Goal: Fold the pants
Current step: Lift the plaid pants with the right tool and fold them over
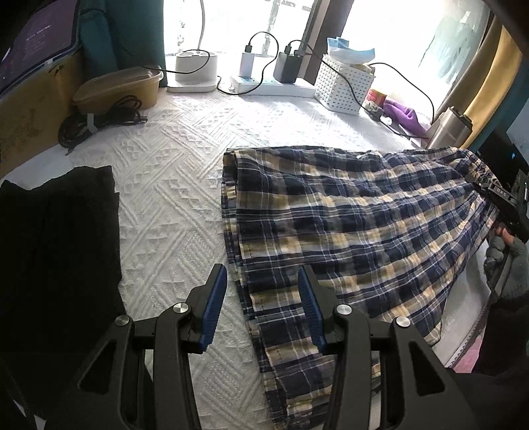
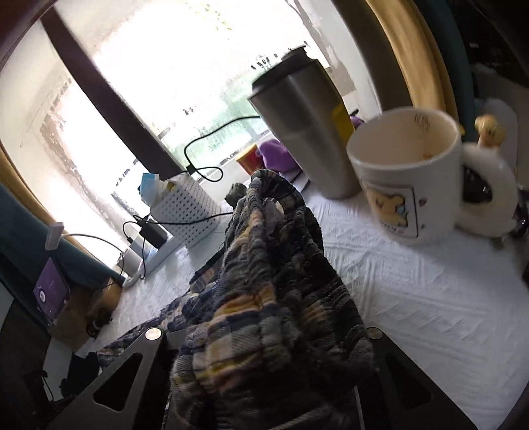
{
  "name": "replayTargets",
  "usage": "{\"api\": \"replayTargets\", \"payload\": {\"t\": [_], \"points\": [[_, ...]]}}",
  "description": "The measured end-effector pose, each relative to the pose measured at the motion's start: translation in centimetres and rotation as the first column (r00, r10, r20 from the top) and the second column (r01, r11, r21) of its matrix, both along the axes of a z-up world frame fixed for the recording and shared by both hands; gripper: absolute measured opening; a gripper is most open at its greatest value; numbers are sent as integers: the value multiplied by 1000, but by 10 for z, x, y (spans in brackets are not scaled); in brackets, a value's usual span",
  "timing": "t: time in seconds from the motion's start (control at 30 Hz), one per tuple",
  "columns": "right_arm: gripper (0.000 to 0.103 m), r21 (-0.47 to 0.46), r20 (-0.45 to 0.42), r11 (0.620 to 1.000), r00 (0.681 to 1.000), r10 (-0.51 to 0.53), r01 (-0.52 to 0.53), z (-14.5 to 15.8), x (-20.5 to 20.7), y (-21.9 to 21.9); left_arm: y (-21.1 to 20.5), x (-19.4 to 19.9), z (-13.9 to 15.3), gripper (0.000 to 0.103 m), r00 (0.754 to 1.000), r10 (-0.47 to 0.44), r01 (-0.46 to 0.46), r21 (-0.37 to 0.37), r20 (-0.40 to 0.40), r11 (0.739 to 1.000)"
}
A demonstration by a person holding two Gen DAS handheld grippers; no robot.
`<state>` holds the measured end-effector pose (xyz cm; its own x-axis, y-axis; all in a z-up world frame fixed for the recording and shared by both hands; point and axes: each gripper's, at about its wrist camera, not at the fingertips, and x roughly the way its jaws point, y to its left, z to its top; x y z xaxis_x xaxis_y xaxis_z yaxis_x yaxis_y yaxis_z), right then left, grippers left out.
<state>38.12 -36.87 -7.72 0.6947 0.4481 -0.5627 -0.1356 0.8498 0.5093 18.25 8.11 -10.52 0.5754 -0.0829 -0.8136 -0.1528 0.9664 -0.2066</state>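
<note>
"DAS" on right gripper (image 1: 496, 195)

I'm working in a home, on a surface spread with a white textured cover (image 1: 172, 172) under a bright window (image 1: 238, 23) at the top of the frame. Along the sill sit a power strip (image 1: 264, 86) with chargers, a white perforated basket (image 1: 344, 84), a steel tumbler (image 2: 307, 132) and a cartoon mug (image 2: 410, 172), with teal curtains (image 1: 132, 39) at upper left.
</note>
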Motion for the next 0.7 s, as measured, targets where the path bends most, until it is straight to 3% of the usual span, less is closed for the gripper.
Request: {"api": "replayTargets", "payload": {"t": [0.33,0.7], "points": [[15,-50,75,998,996,46,-42,36,-16,28,18,-3,8,44,998,17,-17,-11,66,1000],[15,-147,128,982,982,138,-119,67,-35,92,37,-22,5,44,993,17,-14,-27,114,1000]]}}
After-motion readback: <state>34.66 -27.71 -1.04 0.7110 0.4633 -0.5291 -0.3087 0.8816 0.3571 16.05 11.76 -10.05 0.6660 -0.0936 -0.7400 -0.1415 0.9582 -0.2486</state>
